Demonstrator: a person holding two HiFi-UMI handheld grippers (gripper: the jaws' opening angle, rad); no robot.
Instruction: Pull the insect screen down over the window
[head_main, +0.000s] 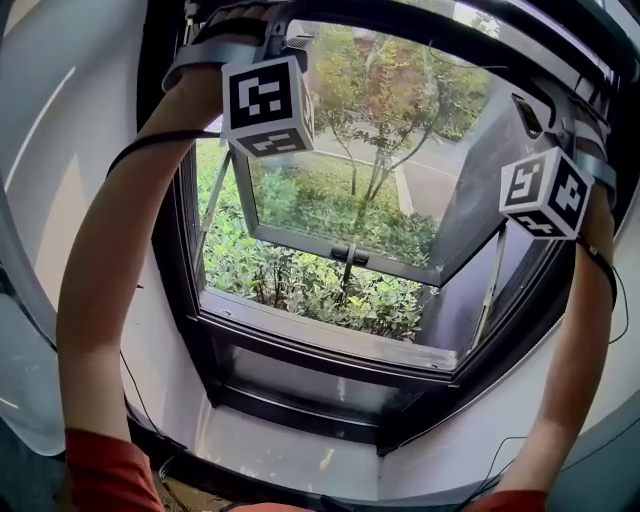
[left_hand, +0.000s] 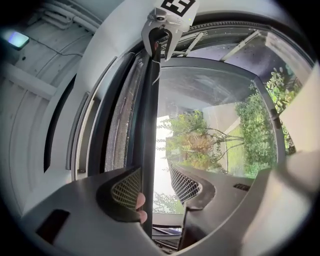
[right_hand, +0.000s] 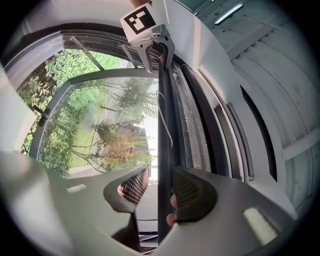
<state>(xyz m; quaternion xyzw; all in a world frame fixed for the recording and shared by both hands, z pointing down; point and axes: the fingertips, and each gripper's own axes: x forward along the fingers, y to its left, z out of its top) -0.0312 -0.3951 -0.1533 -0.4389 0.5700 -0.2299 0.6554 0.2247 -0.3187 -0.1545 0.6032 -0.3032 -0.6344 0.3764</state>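
From the head view, both arms are reaching up, holding the left gripper (head_main: 255, 45) and right gripper (head_main: 565, 140) at the window's (head_main: 330, 335) top edge.

In the left gripper view, the jaws are standing apart around the insect screen's bar (left_hand: 147, 150), with only 1 pad (left_hand: 125, 190) touching it.

The right gripper view is showing the same loose hook. The bar could be slipping free, or jamming if the pull is uneven.

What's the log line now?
left gripper: open, around screen pull bar | right gripper: open, around bar | insect screen: near top | window sash: open

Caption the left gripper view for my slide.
Jaws of the left gripper straddle the screen's pull bar; the right gripper at its far end.
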